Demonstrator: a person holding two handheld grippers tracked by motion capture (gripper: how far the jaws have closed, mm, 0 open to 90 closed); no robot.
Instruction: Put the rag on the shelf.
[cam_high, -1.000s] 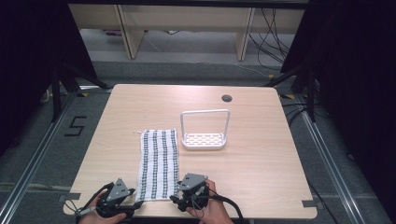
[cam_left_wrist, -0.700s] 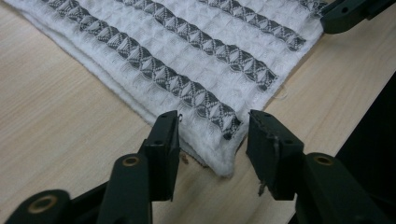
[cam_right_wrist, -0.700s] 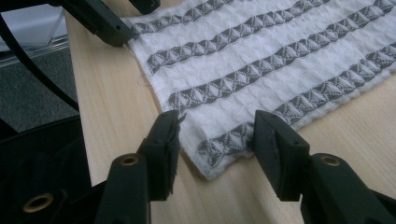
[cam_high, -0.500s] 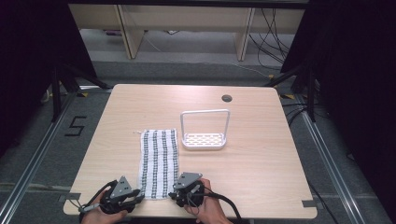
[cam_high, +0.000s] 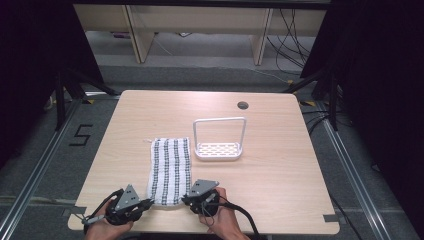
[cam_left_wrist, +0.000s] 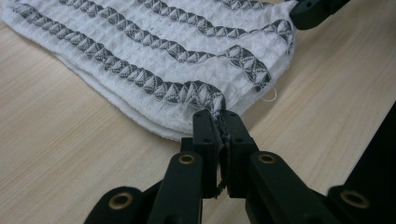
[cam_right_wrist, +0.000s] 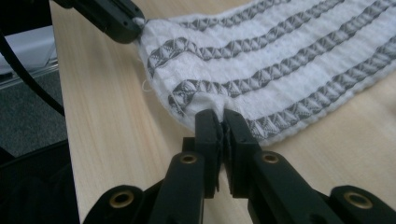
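A white waffle towel (cam_high: 169, 170) with dark stripes lies folded lengthwise on the wooden table (cam_high: 280, 165), its short near edge toward me. My left gripper (cam_high: 149, 202) has just been closing and is shut on the towel's near left corner (cam_left_wrist: 212, 105); the cloth is pinched between the pads. At the near right corner (cam_right_wrist: 205, 105) my right gripper (cam_high: 184, 199) has likewise just been closing and is shut on the towel (cam_right_wrist: 280, 60). Each gripper view shows the other gripper's black jaw tip at the far corner.
A white wire-handled rack (cam_high: 219, 145) stands just beyond the towel's far right corner. A round cable hole (cam_high: 243, 105) sits near the table's far edge. Cables trail from both grippers over the near edge.
Both grippers' jaws have closed onto the towel's near corners. The hands have stayed at the near edge of the table, and the towel lies where it was.
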